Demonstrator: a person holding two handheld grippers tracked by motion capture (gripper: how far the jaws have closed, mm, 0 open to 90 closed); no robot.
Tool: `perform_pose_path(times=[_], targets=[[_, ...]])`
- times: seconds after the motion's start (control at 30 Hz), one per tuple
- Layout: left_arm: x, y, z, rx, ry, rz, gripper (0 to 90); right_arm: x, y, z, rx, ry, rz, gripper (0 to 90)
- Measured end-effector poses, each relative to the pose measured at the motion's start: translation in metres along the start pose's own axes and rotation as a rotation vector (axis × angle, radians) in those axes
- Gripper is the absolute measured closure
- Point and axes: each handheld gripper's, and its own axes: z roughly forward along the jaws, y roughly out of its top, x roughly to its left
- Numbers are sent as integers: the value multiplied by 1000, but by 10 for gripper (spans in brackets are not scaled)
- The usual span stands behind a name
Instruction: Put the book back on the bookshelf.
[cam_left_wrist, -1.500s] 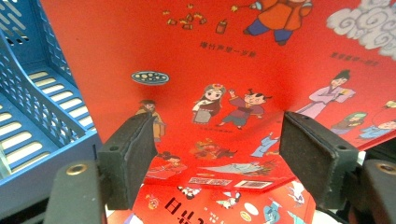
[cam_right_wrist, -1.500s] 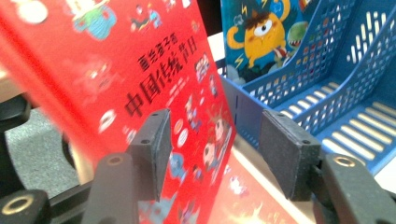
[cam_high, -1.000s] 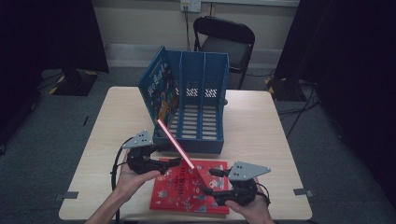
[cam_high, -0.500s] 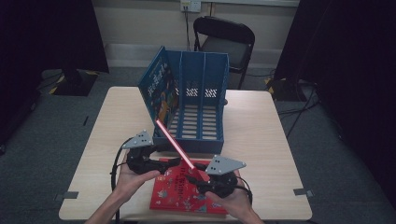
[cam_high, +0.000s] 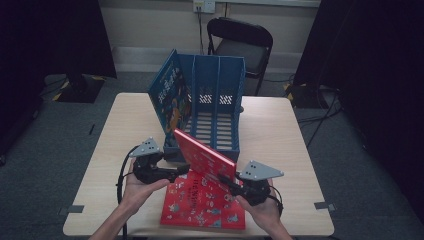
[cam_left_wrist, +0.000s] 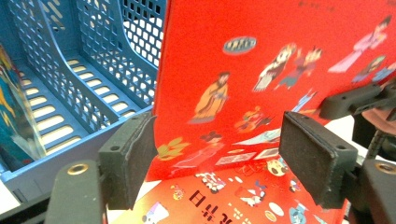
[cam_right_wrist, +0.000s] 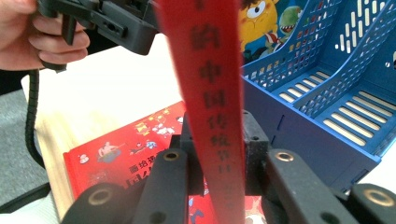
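A red picture book (cam_high: 205, 157) hangs tilted over the table, its far end toward the blue file rack (cam_high: 239, 100). My right gripper (cam_high: 225, 182) is shut on its near end; in the right gripper view the jaws (cam_right_wrist: 219, 135) clamp the spine (cam_right_wrist: 210, 70). A second red book (cam_high: 200, 205) lies flat underneath. My left gripper (cam_high: 182, 170) is open at the raised book's left side. In the left gripper view its pads (cam_left_wrist: 217, 154) stand wide apart with the red cover (cam_left_wrist: 243, 84) beyond them, not touching.
The rack's left slot holds a blue picture book (cam_high: 167, 97); its other slots (cam_right_wrist: 317, 107) are empty. A black folding chair (cam_high: 240, 45) stands behind the table. Bare tabletop (cam_high: 280, 130) lies right of the rack. Cables trail from both grippers.
The raised red book has turned from edge-on to showing its cover. My right gripper came in to the book's near end, then shifted slightly right with it. The left gripper stayed put.
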Motion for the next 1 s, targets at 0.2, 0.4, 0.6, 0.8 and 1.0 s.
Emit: perform_pose_path(times=[0.2,0.4,0.6,0.8,1.0], targets=[[1,1,5,-4,-21,-3,264,-8,-6,-13,-14,56,2,801],[-4,1,14,-2,-70,29,240,-5,-7,-19,-3,93,-26,796],[-1,-2,23,10,-135,24,212,-7,-6,-18,3,122,-21,778],[-4,-4,25,34,-120,55,237,-6,-4,-12,-6,140,-20,762],[-7,-3,21,57,-115,62,237,-5,1,-3,-33,138,1,759]])
